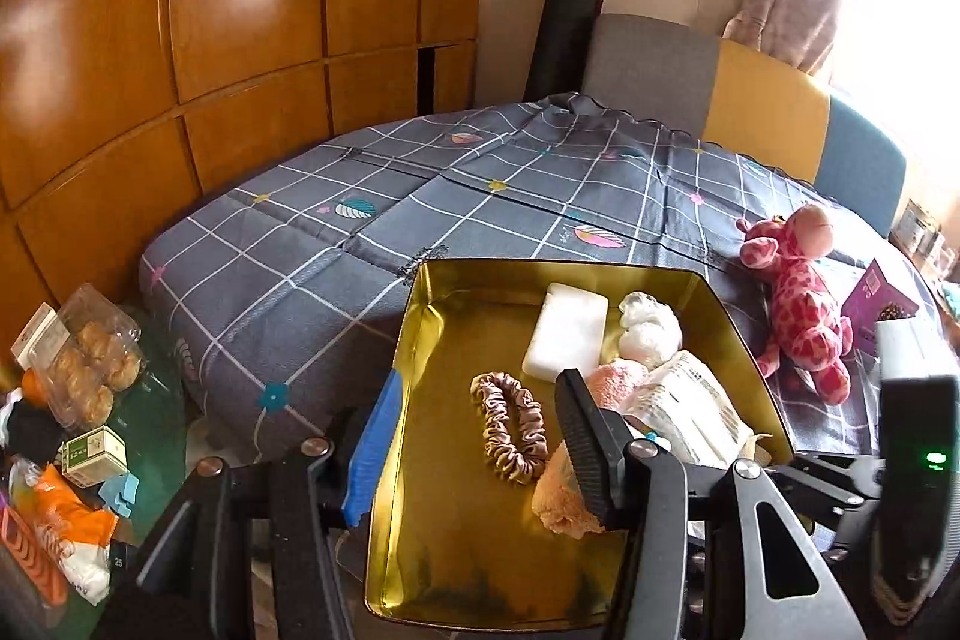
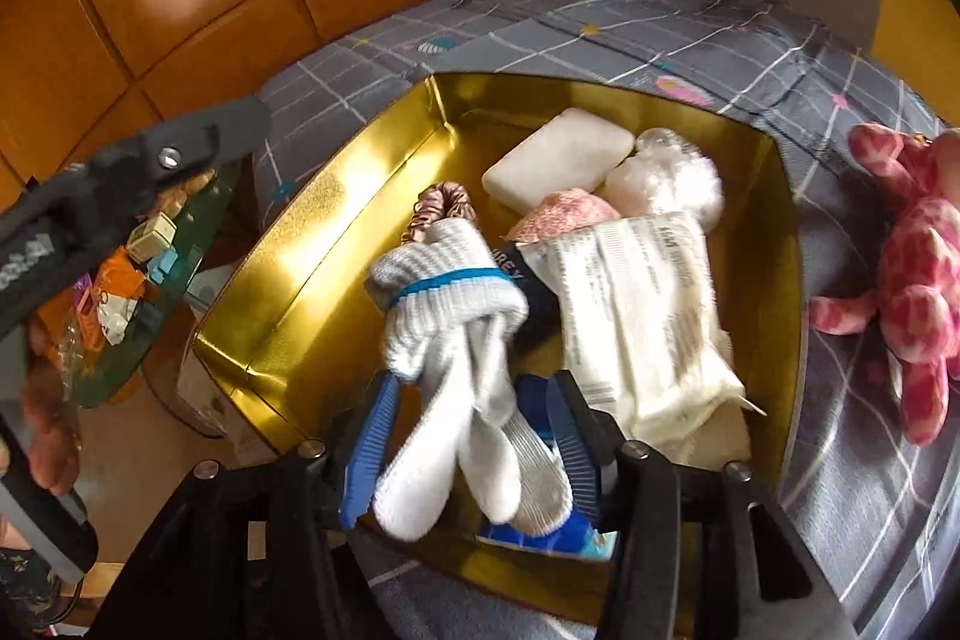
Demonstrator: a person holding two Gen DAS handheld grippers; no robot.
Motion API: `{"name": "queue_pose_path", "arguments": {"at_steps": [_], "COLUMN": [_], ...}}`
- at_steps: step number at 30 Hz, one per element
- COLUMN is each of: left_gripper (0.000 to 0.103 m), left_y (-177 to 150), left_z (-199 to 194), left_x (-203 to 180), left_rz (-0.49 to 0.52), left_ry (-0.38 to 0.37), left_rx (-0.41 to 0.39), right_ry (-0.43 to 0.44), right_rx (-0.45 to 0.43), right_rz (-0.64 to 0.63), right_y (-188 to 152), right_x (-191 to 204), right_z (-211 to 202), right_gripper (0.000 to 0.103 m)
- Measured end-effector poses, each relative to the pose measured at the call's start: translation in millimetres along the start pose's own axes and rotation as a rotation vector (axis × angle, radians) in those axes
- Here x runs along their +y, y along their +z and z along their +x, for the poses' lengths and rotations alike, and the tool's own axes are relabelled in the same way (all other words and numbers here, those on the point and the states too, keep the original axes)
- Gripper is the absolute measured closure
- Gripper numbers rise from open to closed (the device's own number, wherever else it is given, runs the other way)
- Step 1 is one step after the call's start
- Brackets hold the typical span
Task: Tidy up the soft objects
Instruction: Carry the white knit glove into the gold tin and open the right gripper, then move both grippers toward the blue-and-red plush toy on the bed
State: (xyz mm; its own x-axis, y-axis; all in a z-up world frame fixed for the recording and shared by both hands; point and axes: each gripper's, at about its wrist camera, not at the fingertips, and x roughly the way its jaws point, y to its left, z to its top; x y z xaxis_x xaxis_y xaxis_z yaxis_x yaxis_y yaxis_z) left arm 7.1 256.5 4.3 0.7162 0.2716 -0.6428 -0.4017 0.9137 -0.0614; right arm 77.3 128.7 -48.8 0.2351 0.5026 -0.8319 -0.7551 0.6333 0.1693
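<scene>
A bundle of white socks, bound by a blue band, is seen between the blue pads of the right gripper, whose jaws stand parted, with the bundle hanging loose between them rather than pinched, above the near end of a gold tin tray. The left gripper is held with its jaws apart over the same tray, nothing being gripped; one finger is placed outside the tray's left wall, the other inside it. Inside the tray are laid a brown scrunchie, a white foam block, a white pouf, a pink cloth and a packaged white item. Right of the tray, a pink plush giraffe is left lying on the checked bedspread.
</scene>
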Motion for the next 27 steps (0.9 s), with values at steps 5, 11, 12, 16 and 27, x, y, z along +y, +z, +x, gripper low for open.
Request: {"name": "queue_pose_path", "arguments": {"at_steps": [5,11,12,16,27], "left_gripper": [0.049,0.048,0.048,0.047,0.047], "left_y": [-0.9,-2.1,-2.3,-2.2,-5.2], "left_z": [-3.4,-6.1,-7.2,-12.3,-24.4], "left_x": [-6.6,-14.3,-15.9,-23.1,-58.1], "left_rz": [0.014,0.03,0.032,0.05,0.131], "left_ry": [-0.01,-0.029,-0.033,-0.04,-0.082], "left_rx": [-0.004,-0.007,-0.009,-0.021,-0.03], "right_ry": [-0.04,-0.083,-0.093,-0.13,-0.269], "right_rx": [-0.033,-0.068,-0.074,-0.102,-0.184], "right_rz": [0.036,0.08,0.083,0.099,0.137], "right_y": [-6.1,-14.7,-16.5,-23.4,-39.1], "right_x": [-8.9,-21.0,-22.3,-29.5,-55.3], "right_z": [-13.4,-30.8,-33.8,-44.9,-81.8], "right_gripper": [0.05,0.05,0.05,0.05,0.05]}}
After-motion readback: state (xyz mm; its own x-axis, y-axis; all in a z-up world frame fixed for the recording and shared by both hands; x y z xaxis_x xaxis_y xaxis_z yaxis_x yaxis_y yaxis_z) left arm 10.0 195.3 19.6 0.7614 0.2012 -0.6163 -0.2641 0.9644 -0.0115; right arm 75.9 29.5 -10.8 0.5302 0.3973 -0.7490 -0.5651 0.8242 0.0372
